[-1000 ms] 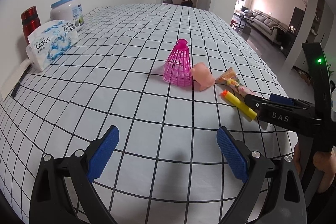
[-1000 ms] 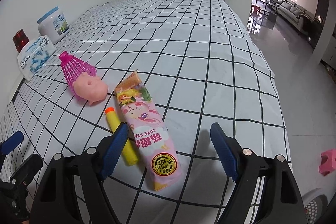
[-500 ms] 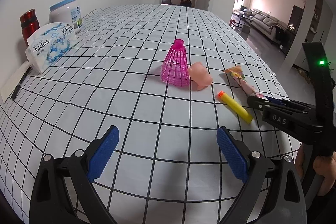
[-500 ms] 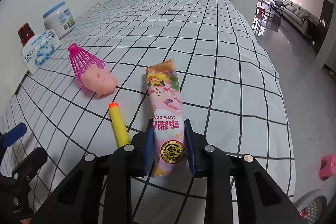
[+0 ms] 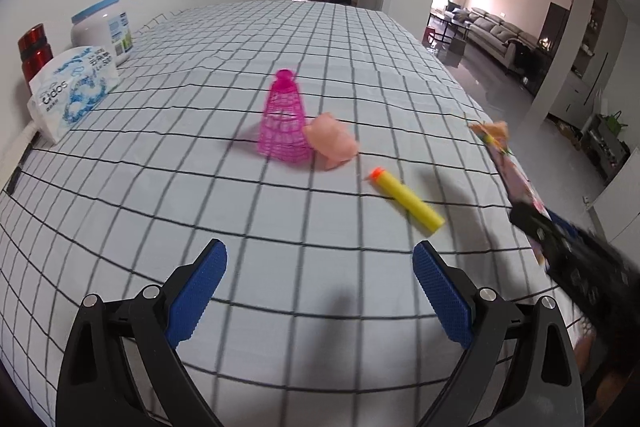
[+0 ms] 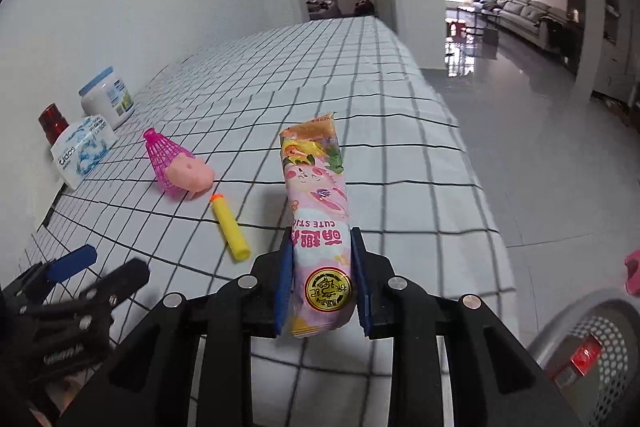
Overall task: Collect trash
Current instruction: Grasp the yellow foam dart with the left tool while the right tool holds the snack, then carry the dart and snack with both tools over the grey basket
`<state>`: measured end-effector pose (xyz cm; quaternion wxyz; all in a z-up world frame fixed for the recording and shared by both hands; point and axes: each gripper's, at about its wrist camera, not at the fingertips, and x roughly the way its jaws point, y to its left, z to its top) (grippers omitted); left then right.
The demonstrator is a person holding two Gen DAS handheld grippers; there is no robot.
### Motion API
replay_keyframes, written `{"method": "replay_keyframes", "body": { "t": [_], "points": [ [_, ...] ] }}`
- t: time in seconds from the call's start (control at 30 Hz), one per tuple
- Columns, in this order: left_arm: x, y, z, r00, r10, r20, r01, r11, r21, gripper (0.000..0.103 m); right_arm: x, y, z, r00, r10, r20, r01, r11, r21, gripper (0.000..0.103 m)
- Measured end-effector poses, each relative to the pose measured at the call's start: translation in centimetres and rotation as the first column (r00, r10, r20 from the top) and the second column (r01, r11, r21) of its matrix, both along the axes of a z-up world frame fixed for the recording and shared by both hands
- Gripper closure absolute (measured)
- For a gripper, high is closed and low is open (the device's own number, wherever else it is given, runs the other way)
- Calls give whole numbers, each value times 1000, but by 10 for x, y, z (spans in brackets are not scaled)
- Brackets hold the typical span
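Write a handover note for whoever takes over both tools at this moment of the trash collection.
Right tool: shut on the pink printed snack wrapper, lifted off the checked tablecloth.
Left tool: open, empty, above the cloth.
On the cloth: yellow foam dart with orange tip, pink plastic mesh shuttlecock touching a pink pig-shaped toy.
Grey mesh bin at lower right of the right view.
Done: wrapper grasped. Left: drop it, likely in the bin.

The right gripper [image 6: 322, 275], whose fingers [image 6: 285, 281] stood wide apart around the pink snack wrapper [image 6: 318, 215] a second ago, has clamped on it and lifted it off the surface [image 6: 400, 163] near the right edge, away from the yellow foam dart [image 6: 230, 229].
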<state>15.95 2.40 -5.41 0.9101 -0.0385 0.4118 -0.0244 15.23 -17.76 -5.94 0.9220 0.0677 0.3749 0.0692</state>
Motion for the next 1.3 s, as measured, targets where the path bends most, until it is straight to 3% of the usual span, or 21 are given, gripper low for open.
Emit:
{"method": "replay_keyframes", "body": {
  "t": [0.23,0.6,0.67,0.8,0.87,0.93,0.97,1.03,1.3],
  "points": [
    [20,-31,-4,999,-17,-29,18,1000,18,11,-34,-31,-3,996,-84,14,84,996,19,77],
    [55,-61,-22,996,26,-84,-21,998,65,11,-67,-59,-9,992,-128,1,128,989,81,77],
    [60,-68,-25,996,23,-91,-15,996,91,15,-71,-64,-12,991,-132,-8,132,986,100,77],
    [64,-74,-26,995,9,-101,2,995,103,33,-77,-70,-15,990,-137,-18,138,983,123,77],
    [62,-75,-25,996,5,-89,4,995,99,49,-77,-72,-15,989,-143,-19,145,981,126,77],
    [58,-74,-24,997,-2,-78,9,996,90,77,-79,-75,-15,988,-150,-19,151,979,135,77],
    [57,-74,-23,997,-7,-75,13,996,86,82,-79,-76,-15,988,-153,-19,154,979,137,77],
    [52,-73,-23,997,-32,-75,37,998,59,89,-78,-77,-14,988,-154,-20,155,978,138,77],
    [11,-70,-11,994,-108,-30,109,993,47,90,-87,-77,-12,987,-158,-26,160,977,142,77]
  ]
}}
